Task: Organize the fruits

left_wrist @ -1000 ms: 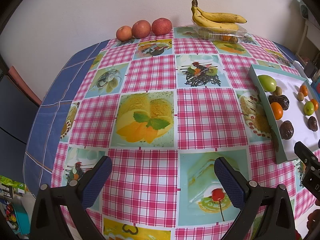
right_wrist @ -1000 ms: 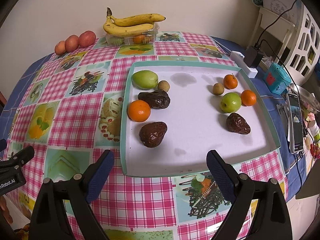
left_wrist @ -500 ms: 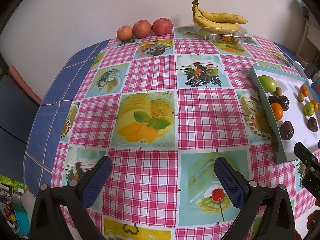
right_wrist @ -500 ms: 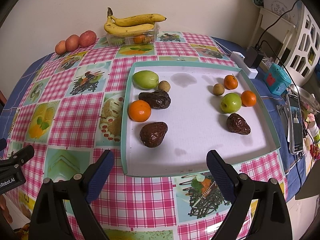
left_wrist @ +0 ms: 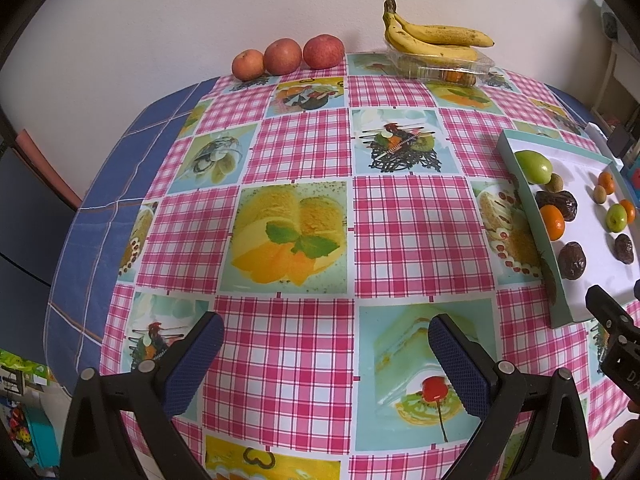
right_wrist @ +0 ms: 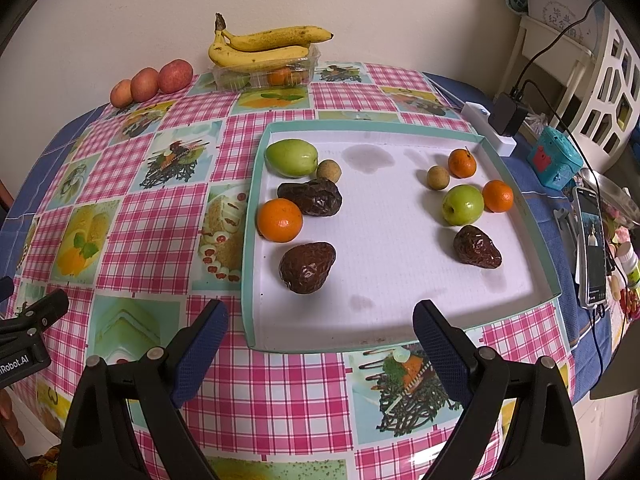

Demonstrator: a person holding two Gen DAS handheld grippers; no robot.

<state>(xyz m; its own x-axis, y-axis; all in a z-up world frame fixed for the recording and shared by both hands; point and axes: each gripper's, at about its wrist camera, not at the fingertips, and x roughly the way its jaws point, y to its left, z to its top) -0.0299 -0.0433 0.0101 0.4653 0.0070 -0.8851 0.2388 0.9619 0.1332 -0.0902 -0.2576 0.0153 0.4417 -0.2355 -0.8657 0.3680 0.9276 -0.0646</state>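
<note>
Both grippers are spread wide and hold nothing: the right gripper (right_wrist: pixel 320 336) hovers over the near edge of the tray (right_wrist: pixel 400 346), and the left gripper (left_wrist: pixel 324 344) hangs above the checked tablecloth (left_wrist: pixel 280 240) well to the tray's left. Inside the tray, one group lies at the left: a green fruit (right_wrist: pixel 291 158), a small brown fruit (right_wrist: pixel 329 171) touching it, a dark wrinkled fruit (right_wrist: pixel 310 197), an orange (right_wrist: pixel 279 220) and a second dark fruit (right_wrist: pixel 306 266). At the right lie a green apple (right_wrist: pixel 462 205), two small oranges (right_wrist: pixel 462 163) (right_wrist: pixel 497 196), a small brown fruit (right_wrist: pixel 437 177) and a dark fruit (right_wrist: pixel 476 246). By the wall, bananas (right_wrist: pixel 264 46) rest on a clear box (right_wrist: pixel 266 74), with three red apples (right_wrist: pixel 152 82) to their left.
</note>
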